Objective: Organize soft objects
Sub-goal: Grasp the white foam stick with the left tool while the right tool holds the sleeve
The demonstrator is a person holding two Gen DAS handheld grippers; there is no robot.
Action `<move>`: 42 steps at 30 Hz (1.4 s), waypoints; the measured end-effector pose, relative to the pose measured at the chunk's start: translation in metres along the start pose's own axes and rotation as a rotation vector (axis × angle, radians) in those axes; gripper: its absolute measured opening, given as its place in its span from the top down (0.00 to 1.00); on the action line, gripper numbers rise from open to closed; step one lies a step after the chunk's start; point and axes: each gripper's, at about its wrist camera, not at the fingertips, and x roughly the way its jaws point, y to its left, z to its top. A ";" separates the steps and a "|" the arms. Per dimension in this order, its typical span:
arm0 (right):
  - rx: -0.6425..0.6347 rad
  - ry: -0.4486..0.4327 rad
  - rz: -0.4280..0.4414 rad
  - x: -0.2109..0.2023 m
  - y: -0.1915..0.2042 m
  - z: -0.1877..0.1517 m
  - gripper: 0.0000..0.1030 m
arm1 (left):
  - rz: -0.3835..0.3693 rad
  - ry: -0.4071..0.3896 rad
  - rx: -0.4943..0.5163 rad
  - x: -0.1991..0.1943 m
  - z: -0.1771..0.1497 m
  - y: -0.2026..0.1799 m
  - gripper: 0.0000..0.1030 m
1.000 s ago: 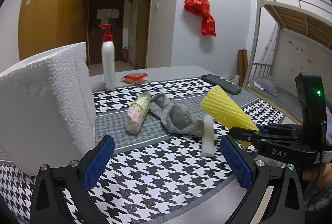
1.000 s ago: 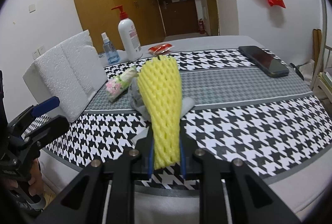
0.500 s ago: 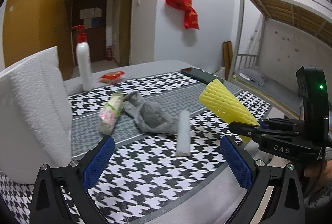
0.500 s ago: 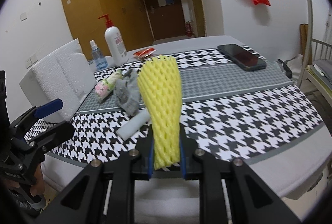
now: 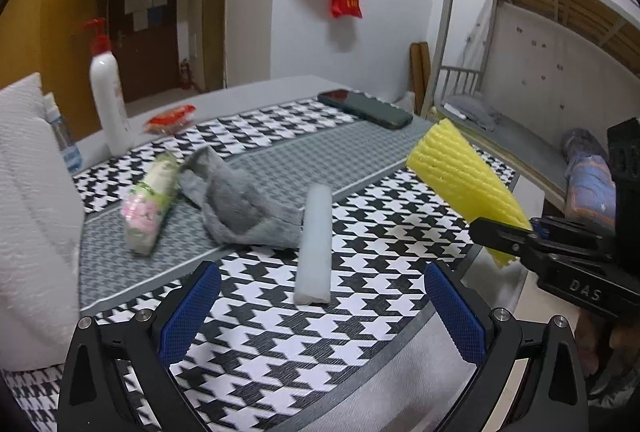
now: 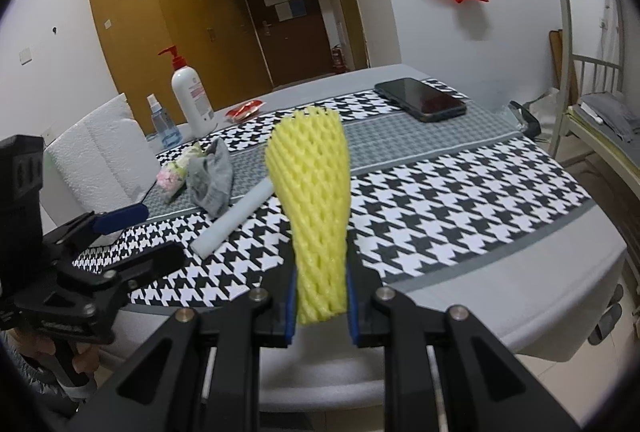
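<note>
My right gripper [image 6: 320, 306] is clamped on the lower end of the yellow foam mesh fruit sleeve [image 6: 314, 208], its blue pads pressing the sleeve from both sides so that it stands up through the centre of the right wrist view and fans wider toward the top. In the left wrist view that sleeve [image 5: 464, 184] juts up and leftward from the right gripper [image 5: 516, 236] at the right edge of the frame, held in the air off the near right corner of the table.

My left gripper [image 5: 320, 308] has its blue-padded fingers [image 5: 190, 308] spread wide apart with nothing between them, hanging over the near edge of the black-and-white houndstooth tablecloth [image 5: 380, 240].

On the cloth, just beyond my open left jaws, lies a pale white foam cylinder [image 5: 316, 244], its far end touching a crumpled grey sock [image 5: 240, 204]. Left of the sock lies a small packet with a pink flower print [image 5: 150, 204], touching it at the upper end. A white textured foam block [image 5: 32, 216] fills the left edge of the frame.

Further back, at upper left, stand a white pump bottle with a red top [image 5: 108, 92] and a small clear spray bottle [image 5: 64, 140], with a red snack packet [image 5: 170, 118] just right of them. A dark phone [image 5: 364, 108] lies at the far right of the cloth.
</note>
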 end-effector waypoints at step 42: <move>0.029 -0.069 -0.021 -0.035 -0.011 -0.010 0.77 | 0.031 0.106 0.039 0.025 0.012 -0.014 0.87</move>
